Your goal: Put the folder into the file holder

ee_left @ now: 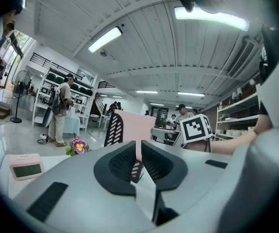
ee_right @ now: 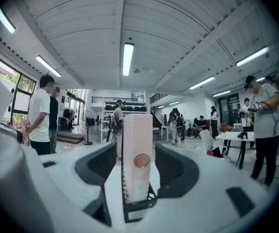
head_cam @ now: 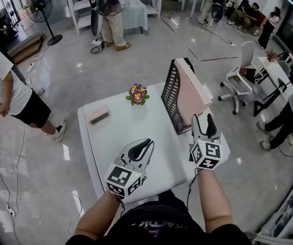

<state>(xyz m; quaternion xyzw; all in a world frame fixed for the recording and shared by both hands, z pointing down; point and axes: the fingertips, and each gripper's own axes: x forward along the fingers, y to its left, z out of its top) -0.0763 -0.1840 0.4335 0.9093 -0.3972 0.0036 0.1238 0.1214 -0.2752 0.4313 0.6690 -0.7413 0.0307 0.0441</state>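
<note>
Pink folder (head_cam: 194, 93) stands upright in file holder (head_cam: 169, 98) on worktop (head_cam: 115, 137). Likely light, stiff and slick, so pinch the spine. Right hand-held gripper (head_cam: 205, 121) is wide with the spine between its jaws, pads clear. Left hand-held gripper (head_cam: 145, 147) is near-closed and empty.

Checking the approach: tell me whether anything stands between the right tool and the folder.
Nothing visible does. The folder already stands in the holder, its narrow end straight ahead of the right tool, whose jaws are open.
</note>
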